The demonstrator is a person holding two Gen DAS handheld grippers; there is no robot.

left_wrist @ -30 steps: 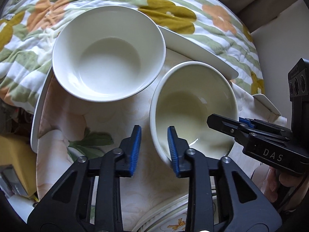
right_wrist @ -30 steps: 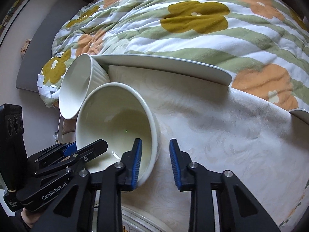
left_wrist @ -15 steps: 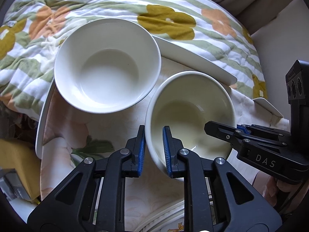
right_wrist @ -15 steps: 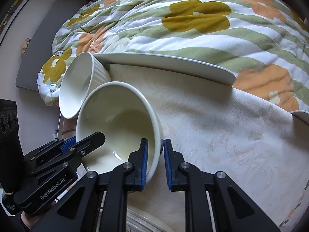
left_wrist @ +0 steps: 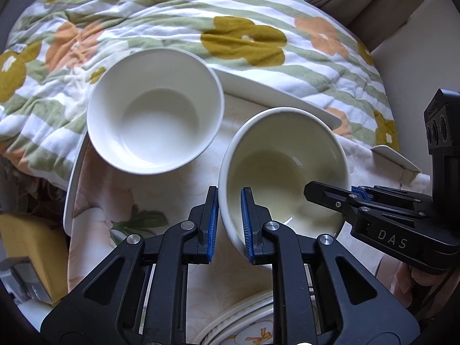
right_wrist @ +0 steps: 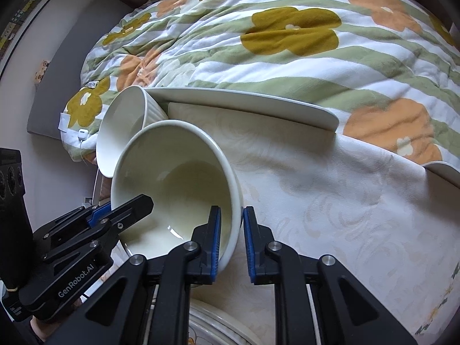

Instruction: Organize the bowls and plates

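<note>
Both grippers hold one cream bowl [left_wrist: 287,166] by its rim, on opposite sides. My left gripper [left_wrist: 229,198] is shut on the near left rim, one blue pad inside and one outside. My right gripper [right_wrist: 232,215] is shut on the cream bowl [right_wrist: 178,178] at its right rim; in the left wrist view the right gripper [left_wrist: 339,194] reaches in from the right. The bowl is tilted. A white bowl [left_wrist: 155,115] stands to its left on a white tray [left_wrist: 276,100]; its outside is ribbed [right_wrist: 126,120].
A pale patterned cloth [right_wrist: 330,201] covers the tray [right_wrist: 244,100], which lies on a flowered quilt [left_wrist: 244,37]. A decorated plate [left_wrist: 244,325] sits at the near edge below the grippers. A yellow object [left_wrist: 28,244] is at the lower left. A grey wall [left_wrist: 417,57] rises on the right.
Both grippers have closed onto the cream bowl's rim, one on each side. The bowl has risen a little and tilted; the white bowl has not moved.
</note>
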